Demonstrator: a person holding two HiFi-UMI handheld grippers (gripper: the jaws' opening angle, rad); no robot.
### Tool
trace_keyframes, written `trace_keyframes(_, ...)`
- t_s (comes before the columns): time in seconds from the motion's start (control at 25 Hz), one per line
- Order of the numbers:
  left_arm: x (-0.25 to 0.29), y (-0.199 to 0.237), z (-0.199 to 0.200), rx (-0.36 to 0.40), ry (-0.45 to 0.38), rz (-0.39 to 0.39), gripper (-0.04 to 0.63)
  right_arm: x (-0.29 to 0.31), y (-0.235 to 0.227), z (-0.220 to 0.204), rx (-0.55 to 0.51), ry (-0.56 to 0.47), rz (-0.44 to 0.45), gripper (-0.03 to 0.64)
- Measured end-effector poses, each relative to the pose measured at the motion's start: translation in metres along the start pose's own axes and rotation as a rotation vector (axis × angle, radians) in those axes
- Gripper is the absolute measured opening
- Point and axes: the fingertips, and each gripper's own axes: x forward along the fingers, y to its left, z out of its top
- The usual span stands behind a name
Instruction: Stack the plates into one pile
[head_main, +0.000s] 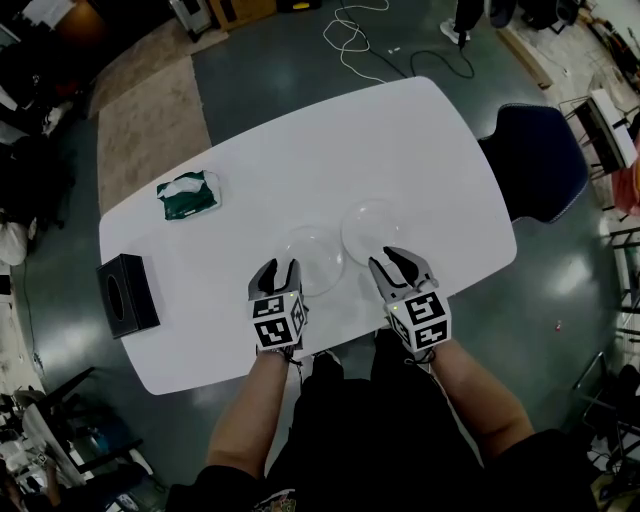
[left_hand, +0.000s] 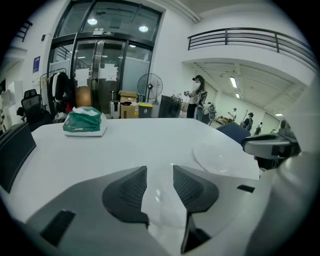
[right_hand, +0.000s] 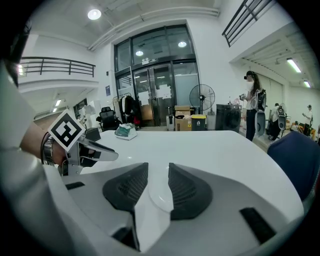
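Two clear, pale plates lie side by side on the white table (head_main: 300, 150). In the head view the left plate (head_main: 312, 258) has my left gripper (head_main: 278, 266) at its near rim. Its jaws stand apart, and in the left gripper view that plate (left_hand: 161, 202) shows in the gap without being pinched. The right plate (head_main: 375, 230) lies just beyond my right gripper (head_main: 398, 256), which is open too. In the right gripper view the plate's near rim (right_hand: 161, 196) sits between the spread jaws. The two plates lie next to each other, not stacked.
A green tissue pack (head_main: 188, 194) lies at the table's far left and a black box (head_main: 128, 294) stands at the left edge. A dark blue chair (head_main: 535, 160) is at the right of the table. Cables lie on the floor beyond.
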Motion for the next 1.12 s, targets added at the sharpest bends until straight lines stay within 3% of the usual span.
trace_keyframes(0.6,0.002,-0.102,0.023,0.131,-0.064,-0.121,0.17,0.002,-0.041,0.012,-0.047,-0.013,0.05,0.158)
trace_keyframes(1.12,0.037,-0.17,0.011,0.236,-0.036,-0.107,0.17,0.013,-0.09,0.007,-0.087,0.016,0.132,0.16)
